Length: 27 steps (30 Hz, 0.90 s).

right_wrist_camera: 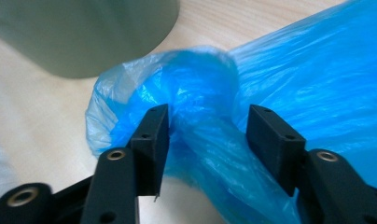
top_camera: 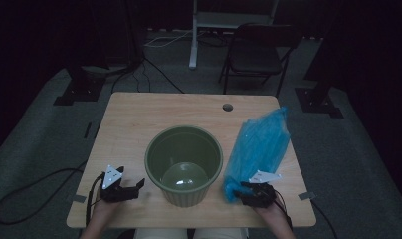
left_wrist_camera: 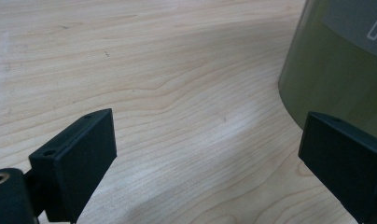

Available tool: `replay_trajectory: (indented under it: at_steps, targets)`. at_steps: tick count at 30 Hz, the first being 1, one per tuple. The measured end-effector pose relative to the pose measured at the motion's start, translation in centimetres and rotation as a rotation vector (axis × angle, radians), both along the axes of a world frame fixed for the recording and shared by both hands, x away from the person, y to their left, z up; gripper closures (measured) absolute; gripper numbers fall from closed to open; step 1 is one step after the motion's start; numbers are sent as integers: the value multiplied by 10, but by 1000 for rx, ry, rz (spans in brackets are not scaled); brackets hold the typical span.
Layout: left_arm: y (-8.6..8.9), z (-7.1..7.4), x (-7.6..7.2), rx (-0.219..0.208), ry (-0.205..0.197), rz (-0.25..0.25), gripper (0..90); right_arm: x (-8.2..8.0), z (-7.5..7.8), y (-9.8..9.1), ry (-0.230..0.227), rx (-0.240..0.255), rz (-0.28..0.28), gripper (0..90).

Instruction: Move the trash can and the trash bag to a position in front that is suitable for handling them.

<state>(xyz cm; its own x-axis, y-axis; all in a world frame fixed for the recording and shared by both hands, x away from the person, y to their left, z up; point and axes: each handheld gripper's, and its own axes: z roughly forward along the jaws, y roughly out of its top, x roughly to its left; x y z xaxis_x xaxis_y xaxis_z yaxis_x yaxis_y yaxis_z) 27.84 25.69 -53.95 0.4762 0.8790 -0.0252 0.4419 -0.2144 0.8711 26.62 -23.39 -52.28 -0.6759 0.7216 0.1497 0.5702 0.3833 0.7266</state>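
A blue plastic bag (top_camera: 258, 144) lies on the right side of the wooden table (top_camera: 139, 114), its bunched end nearest me. My right gripper (top_camera: 244, 190) is at that end. In the right gripper view the bunched blue bag (right_wrist_camera: 294, 70) runs between the two jaws of the right gripper (right_wrist_camera: 207, 116), which stand apart around it and do not squeeze it. A green bucket (top_camera: 189, 196) stands mid-table with a pale rounded thing (top_camera: 184, 178) in its bottom. My left gripper (top_camera: 134, 185) rests left of the bucket, open and empty (left_wrist_camera: 207, 126), beside the bucket's wall (left_wrist_camera: 336, 70).
The table has a round cable hole (top_camera: 227, 107) near its far edge. Beyond the table stand a dark folding chair (top_camera: 258, 50) and a white stand (top_camera: 193, 40). Cables (top_camera: 35, 184) trail over the grey floor at the left. The bucket's side (right_wrist_camera: 84, 32) is just beyond the bag.
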Motion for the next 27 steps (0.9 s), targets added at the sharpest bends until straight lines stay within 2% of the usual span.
replay_trajectory:
  at_steps: [3, 4, 7, 9, 12, 13, 16, 17, 18, 19, 20, 21, 22, 24, 27]
  targets:
    - [0, 0, 0, 0, 0, 0, 46, -20, 0, -14, 10, 43, -56, 336]
    - [0, 0, 0, 0, 1, 3, 46, -26, 1, -18, 4, 50, -75, 259]
    - [0, 0, 0, 0, 2, 4, 47, -39, 7, -28, -20, 51, -128, 191]
    - [0, 0, 0, 3, 1, 7, 47, -43, 13, -37, -41, 80, -159, 188]
    - [-1, 0, -1, 4, -1, 4, 47, -41, 28, -53, -95, 83, -231, 187]
    - [-1, 0, -1, 3, -2, 5, 47, -38, 33, -61, -111, 84, -260, 187]
    - [-2, 0, -1, 3, -2, 3, 46, -21, 39, -86, -111, 86, -361, 186]
    - [-2, 0, -1, 5, -4, 3, 46, -14, 39, -95, -101, 87, -392, 194]
    - [-2, 0, -1, 5, -4, 4, 46, -6, 37, -105, -69, 99, -409, 277]
    - [-2, 0, -1, 3, -4, 3, 47, 1, 36, -113, -47, 106, -426, 282]
    - [-1, 0, -1, 3, -3, 6, 46, 7, 34, -120, -53, 124, -451, 288]
    - [-1, 0, -1, 1, -3, 9, 47, 13, 33, -127, -69, 126, -490, 276]
    - [-1, 0, -1, -1, -3, 10, 47, 19, 31, -132, -72, 125, -531, 226]
    - [-1, 0, -1, 4, -3, 18, 46, 34, 26, -143, -67, 148, -593, 206]
    - [-1, 0, -2, -2, -13, 14, 46, 58, 15, -150, -30, 151, -638, 206]
